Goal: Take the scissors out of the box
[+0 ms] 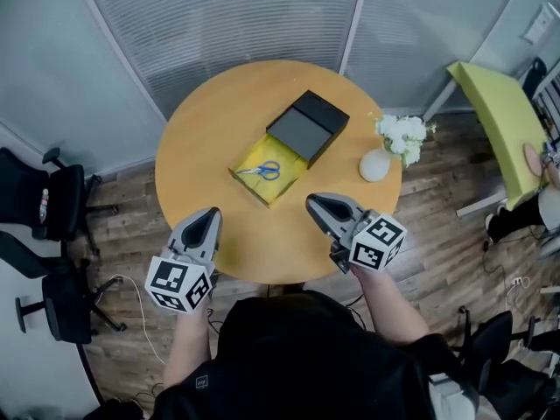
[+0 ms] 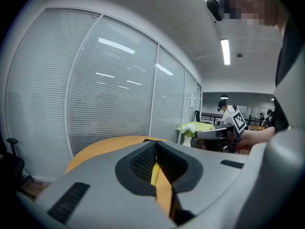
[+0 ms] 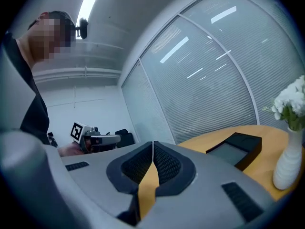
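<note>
Surface: round table, yellow box holding scissors near its middle.
Room: blind-covered glass walls, plank floor.
Tools: left gripper, right gripper both closed, empty.

Round table on plank floor, blinds behind (black chairs left).

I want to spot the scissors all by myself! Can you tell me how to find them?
Look at the round wooden table. Near its middle sits a black box with a yellow tray sticking out of it. The scissors lie inside that tray; their blue handles and shiny blades set them apart from the white vase of flowers nearby.
</note>
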`<state>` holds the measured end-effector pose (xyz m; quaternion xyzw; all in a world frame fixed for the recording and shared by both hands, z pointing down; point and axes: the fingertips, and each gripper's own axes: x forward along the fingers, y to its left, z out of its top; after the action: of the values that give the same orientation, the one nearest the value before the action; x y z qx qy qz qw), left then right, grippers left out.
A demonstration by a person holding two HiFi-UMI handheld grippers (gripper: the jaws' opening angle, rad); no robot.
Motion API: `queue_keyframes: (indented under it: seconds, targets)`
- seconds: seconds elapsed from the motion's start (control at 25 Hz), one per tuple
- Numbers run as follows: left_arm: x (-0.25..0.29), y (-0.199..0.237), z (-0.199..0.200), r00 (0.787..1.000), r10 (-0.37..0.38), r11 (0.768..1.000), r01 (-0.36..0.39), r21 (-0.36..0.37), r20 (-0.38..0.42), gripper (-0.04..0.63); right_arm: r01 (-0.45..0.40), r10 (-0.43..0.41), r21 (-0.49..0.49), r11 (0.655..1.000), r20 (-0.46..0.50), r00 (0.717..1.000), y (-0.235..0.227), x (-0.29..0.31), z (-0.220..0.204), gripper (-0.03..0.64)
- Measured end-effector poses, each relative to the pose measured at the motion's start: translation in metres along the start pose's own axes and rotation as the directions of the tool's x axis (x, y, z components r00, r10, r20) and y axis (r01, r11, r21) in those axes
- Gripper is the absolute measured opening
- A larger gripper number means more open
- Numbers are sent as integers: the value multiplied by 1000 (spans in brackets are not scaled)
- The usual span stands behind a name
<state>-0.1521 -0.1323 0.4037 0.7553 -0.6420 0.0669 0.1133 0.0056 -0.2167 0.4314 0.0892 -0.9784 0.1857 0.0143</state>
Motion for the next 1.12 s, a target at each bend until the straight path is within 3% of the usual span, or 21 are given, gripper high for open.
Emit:
queue_keyframes:
  seconds: [0.2,0.6,0.88,1.12]
  targets:
    - [30,10,-4,1000,5,1000,-6,-17,-26,14,4,-12,-82,997,-100,995,-35,21,0,38]
    - [68,53,-2,998,-16,1000,15,-25,-56,14,-46,3,-178,983,-230,973,-60,89,-5,40]
    - [78,70,-17,996,-31,998,26,-51,-85,14,-58,-22,-241,969,-317,948,-81,122,-16,40]
    - [86,81,-28,993,-47,997,39,-73,-106,15,-103,-16,-260,960,-419,908,-96,151,-38,40]
